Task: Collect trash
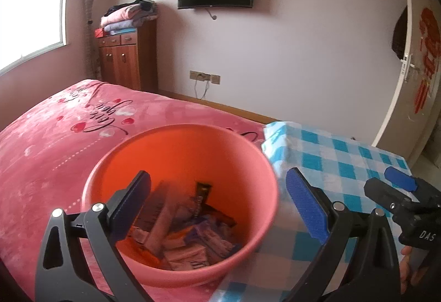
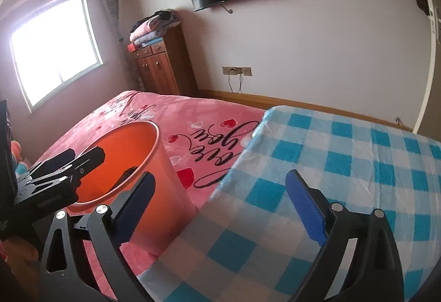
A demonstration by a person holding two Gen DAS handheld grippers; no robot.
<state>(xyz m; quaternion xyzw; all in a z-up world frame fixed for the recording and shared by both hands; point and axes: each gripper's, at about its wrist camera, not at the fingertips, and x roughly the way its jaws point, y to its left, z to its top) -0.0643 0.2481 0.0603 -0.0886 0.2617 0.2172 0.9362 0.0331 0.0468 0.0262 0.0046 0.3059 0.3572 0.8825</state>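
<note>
A pink bedspread (image 1: pixel 55 142) stretches beyond both sets of jaws. Beneath and ahead of the right gripper (image 2: pixel 220 208) lies a blue-checked tablecloth (image 2: pixel 344 164), bare between its spread jaws. The orange bucket (image 1: pixel 176 153) stands on the bed directly under and ahead of the left gripper (image 1: pixel 217 208), whose jaws are also wide apart and pinch nothing. Between and just past those fingers, at the bucket's bottom, sits the trash (image 1: pixel 187 236) (crumpled wrappers and packets, blurred).
</note>
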